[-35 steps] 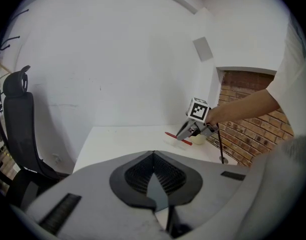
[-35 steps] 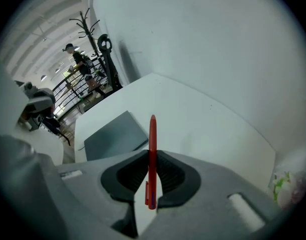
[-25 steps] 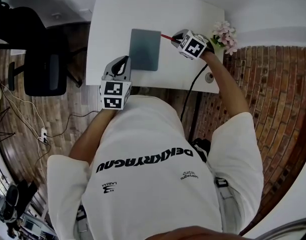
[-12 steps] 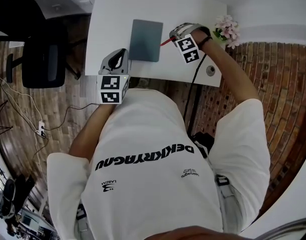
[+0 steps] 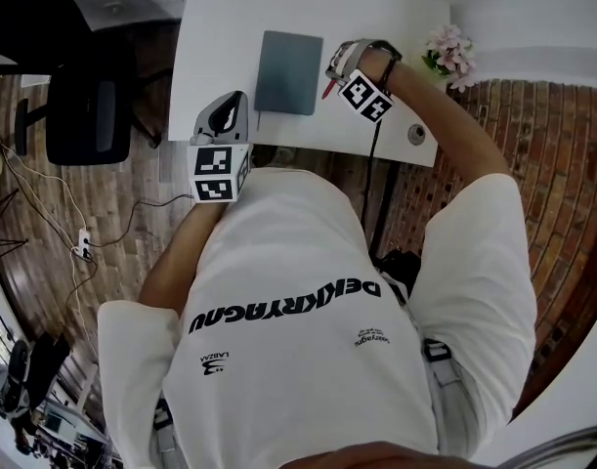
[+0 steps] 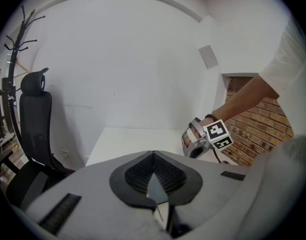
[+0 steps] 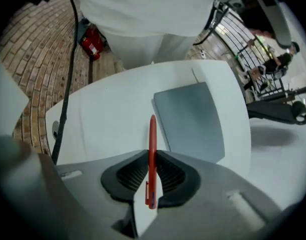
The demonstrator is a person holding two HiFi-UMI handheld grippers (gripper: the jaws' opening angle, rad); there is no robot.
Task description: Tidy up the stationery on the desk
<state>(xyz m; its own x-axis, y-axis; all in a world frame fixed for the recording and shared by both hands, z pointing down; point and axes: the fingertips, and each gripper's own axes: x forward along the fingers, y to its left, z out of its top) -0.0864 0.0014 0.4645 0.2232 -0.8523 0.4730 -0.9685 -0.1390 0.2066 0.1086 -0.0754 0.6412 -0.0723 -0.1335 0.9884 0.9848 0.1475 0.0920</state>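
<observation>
A red pen is pinched between the jaws of the right gripper. The pen is held lengthwise along the jaws, with its tip projecting past them and its clip end back between the pads. This gripper is pointed down over the white desk, just right of a grey notebook that lies flat near the middle of the desk. The pen tip is seen close above the desk surface beside the notebook's right edge; whether it touches the desk cannot be made out from these views.

The left gripper is held at the desk's near edge, near the notebook's near left corner. Its jaws are pressed together with nothing between them.

A bunch of pale pink flowers stands at the desk's right end, and a black office chair is seen on the floor to the left.
</observation>
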